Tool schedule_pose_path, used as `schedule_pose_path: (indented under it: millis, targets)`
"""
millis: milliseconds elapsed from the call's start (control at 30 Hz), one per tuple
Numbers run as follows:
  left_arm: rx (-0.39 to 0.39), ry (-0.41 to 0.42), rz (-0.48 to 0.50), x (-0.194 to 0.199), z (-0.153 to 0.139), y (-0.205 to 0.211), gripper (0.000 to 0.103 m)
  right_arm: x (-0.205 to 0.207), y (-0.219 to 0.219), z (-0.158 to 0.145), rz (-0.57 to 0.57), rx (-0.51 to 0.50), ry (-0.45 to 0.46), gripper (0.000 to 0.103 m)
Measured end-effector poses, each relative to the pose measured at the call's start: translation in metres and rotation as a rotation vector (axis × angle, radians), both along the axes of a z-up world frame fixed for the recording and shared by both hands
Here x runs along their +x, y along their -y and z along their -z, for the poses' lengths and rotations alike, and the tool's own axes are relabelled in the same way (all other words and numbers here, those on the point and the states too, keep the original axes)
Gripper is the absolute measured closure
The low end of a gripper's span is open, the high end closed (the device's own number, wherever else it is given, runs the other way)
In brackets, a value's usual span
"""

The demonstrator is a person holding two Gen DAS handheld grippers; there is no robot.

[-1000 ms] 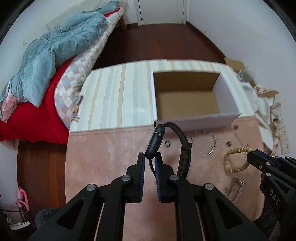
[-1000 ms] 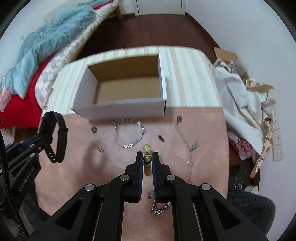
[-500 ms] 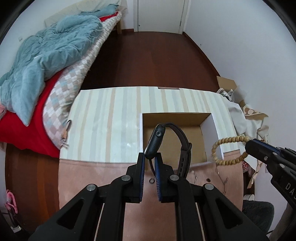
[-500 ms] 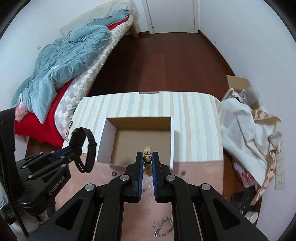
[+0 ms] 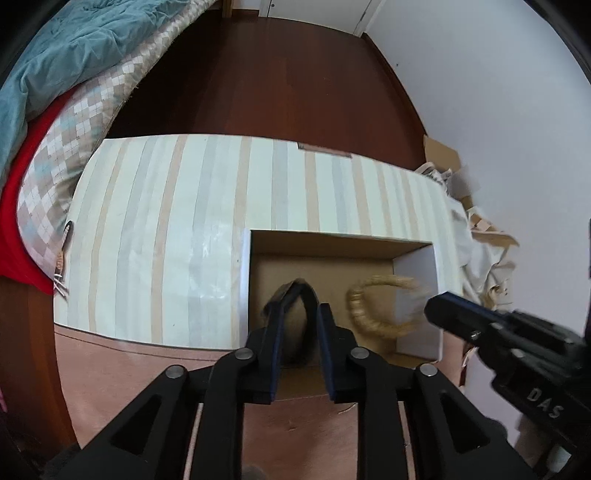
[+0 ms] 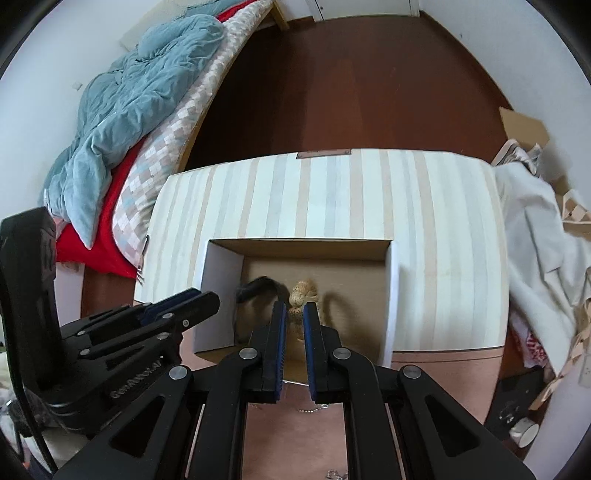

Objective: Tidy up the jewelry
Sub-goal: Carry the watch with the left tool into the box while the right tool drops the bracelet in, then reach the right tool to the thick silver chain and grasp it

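Both tools hang above the open cardboard box [image 5: 417, 258]: left tool [image 5: 300, 325] and right tool [image 6: 294, 322] parted, black watch [image 5: 295, 291] and blurred bead bracelet [image 5: 373, 306] between them.

Home bedroom: bed [image 6: 122, 147] w/ teal duvet [image 6: 136, 92] & checked mattress along left wall, dark wood floor [image 6: 351, 92], white door [image 5: 314, 7] at far end.

White letters "DAS" stand on the black body of the right gripper [image 5: 436, 308], seen from the left wrist. Embossed lettering on the left gripper [image 6: 207, 299] is too blurred to read.
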State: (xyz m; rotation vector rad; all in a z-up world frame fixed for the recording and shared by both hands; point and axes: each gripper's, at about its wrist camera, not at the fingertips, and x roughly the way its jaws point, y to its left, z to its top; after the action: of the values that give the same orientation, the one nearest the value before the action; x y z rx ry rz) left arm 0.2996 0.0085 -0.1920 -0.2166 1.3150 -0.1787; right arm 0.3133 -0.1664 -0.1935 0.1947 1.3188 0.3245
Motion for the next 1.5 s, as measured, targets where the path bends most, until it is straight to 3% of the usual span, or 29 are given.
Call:
schedule_pose_path:
  millis: [33,67,100,133,200,267,400,467,667,833,1500]
  targets:
    - [0.004,0.009,-0.004,0.001,-0.003,0.000,0.067,0.001,0.001,0.001,0.005,-0.001,-0.002,0.081]
    - [0.016,0.028,-0.010,0.000,-0.007,-0.001,0.050,0.000,0.002,0.001,0.007,0.001,-0.006,0.064]
    - [0.036,0.047,-0.019,-0.001,-0.012,-0.003,0.041,-0.001,0.004,-0.001,0.014,-0.006,0.000,0.052]
    - [0.059,0.072,-0.030,-0.004,-0.017,-0.005,0.029,-0.004,0.005,-0.003,0.017,-0.021,0.014,0.048]
    - [0.103,0.117,-0.048,-0.007,-0.024,-0.010,0.026,-0.008,0.007,-0.007,0.023,-0.084,0.031,0.042]
    - [0.179,0.149,-0.068,-0.012,-0.029,-0.013,0.007,-0.015,0.008,-0.010,0.035,-0.169,0.060,0.033]
    - [0.290,0.209,-0.101,-0.031,-0.032,-0.020,0.002,-0.033,0.014,-0.009,0.069,-0.314,0.104,0.008]
    - [0.316,0.232,-0.113,-0.040,-0.031,-0.023,0.001,-0.041,0.013,-0.005,0.072,-0.352,0.109,0.002]
    - [0.353,0.266,-0.094,-0.063,-0.028,-0.019,0.000,-0.061,0.009,0.009,0.081,-0.370,0.125,0.002]
    - [0.351,0.272,-0.086,-0.077,-0.033,-0.015,0.001,-0.074,0.009,0.000,0.103,-0.354,0.150,0.002]
    - [0.370,0.464,-0.104,-0.170,-0.123,-0.011,0.001,-0.177,0.013,-0.113,0.174,-0.321,0.386,0.002]
